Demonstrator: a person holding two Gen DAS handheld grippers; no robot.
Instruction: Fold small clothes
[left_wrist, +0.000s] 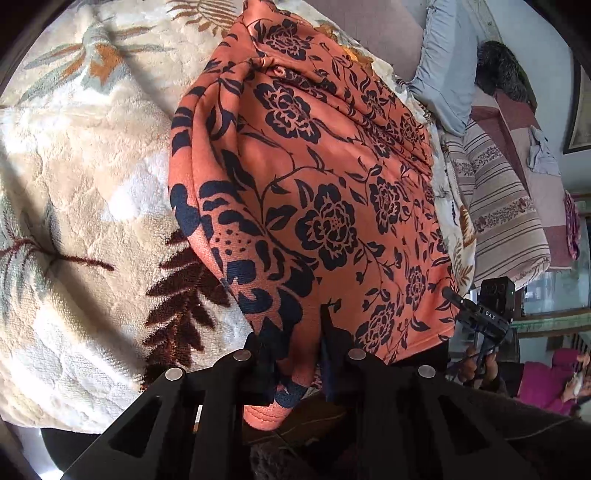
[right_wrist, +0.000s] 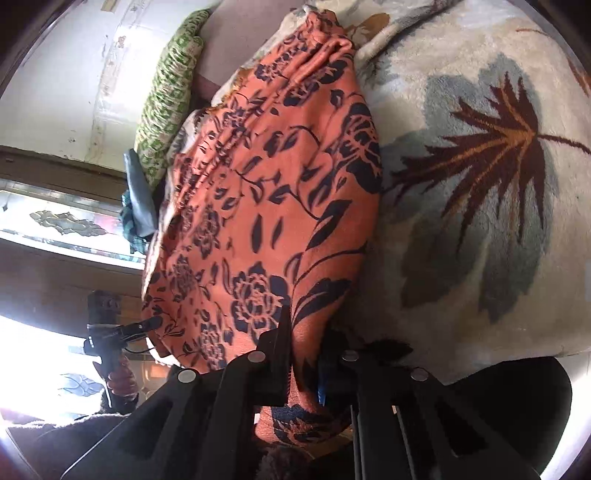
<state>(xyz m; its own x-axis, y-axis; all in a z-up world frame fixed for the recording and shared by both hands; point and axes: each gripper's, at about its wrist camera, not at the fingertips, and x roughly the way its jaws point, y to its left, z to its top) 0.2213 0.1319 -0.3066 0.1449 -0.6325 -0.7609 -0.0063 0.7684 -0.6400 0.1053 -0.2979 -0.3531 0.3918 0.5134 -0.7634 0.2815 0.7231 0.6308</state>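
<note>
Orange cloth (left_wrist: 314, 192) with dark blue flowers, spread over the fluffy cream blanket (left_wrist: 85, 177) with its big leaf shapes. Near edge of the cloth hanging off the near edge of the blanket. Left gripper (left_wrist: 299, 354) pinched tight on that near edge, one black finger on each side and a fold of orange cloth squeezed between them. Right gripper (right_wrist: 304, 354) also clamped on the near edge of the cloth, further along, with cloth bunched up between its fingers. Far end of the cloth gathered in small wrinkles toward the far edge of the blanket. Beside the blanket, a striped pink and white cover (left_wrist: 498, 206) and a pale blue pillow (left_wrist: 443, 66). On the other side, a green patterned cushion (right_wrist: 170, 85) by the white wall.
</note>
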